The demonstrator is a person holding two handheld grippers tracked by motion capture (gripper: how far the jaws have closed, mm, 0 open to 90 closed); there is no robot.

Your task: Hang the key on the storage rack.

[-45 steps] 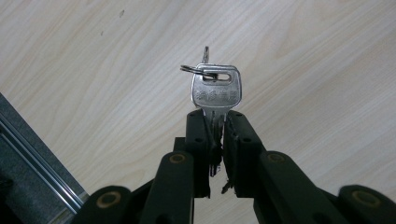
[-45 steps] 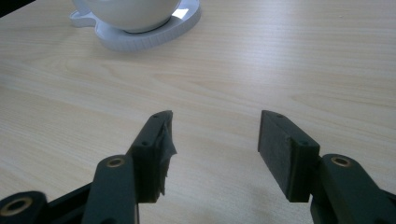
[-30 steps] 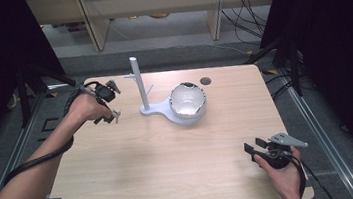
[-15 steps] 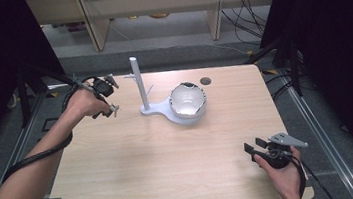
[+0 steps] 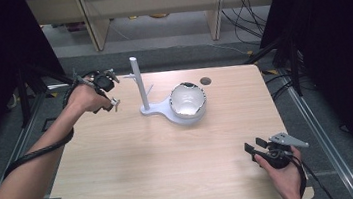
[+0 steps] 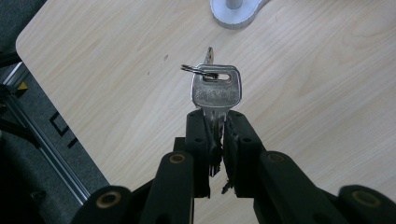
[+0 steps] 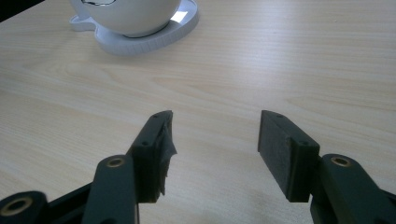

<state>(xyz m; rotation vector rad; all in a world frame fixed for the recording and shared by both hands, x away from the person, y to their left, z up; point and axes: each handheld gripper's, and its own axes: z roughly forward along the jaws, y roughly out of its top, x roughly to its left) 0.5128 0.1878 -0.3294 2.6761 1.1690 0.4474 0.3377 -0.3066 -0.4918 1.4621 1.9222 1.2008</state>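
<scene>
The left hand-held gripper [image 6: 217, 135] is clamped on a key's [image 6: 215, 93] blade, its bow and ring [image 6: 198, 70] sticking out beyond the tips, held above the surface [image 5: 135, 154] left of the stand [image 5: 139, 86]. A white bowl [image 5: 188, 100] sits on the stand's base, right of the post. The right hand-held gripper [image 7: 215, 140] gapes wide and empty, well apart from the stand, near the surface's front right corner.

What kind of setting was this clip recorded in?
Probably a lab or recording workspace: a bare wooden table on a metal frame, loose cables on the floor behind it, and shelving legs beyond.
</scene>
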